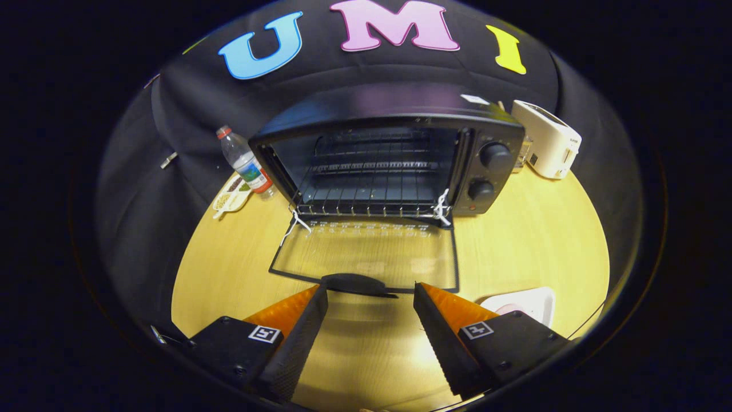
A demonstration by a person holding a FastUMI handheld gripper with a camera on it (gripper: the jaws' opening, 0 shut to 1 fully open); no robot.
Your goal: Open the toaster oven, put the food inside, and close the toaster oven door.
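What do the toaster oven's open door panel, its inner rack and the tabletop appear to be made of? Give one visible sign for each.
Door panel: likely clear glass in a dark frame; the table shows through it. Rack: seemingly bare metal wire; thin, glinting bars. Tabletop: pale wood or wood-look laminate; faint grain, soft sheen. The open gripper hovers near the door's handle.

No legible text on toaster oven (389, 154), bottle (245, 160), toaster (548, 140).

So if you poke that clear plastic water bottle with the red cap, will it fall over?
Probably. The clear plastic water bottle with the red cap stands tall and narrow beside the black toaster oven, so it would likely tip, then roll. It looks light. The open gripper hovers near the door handle.
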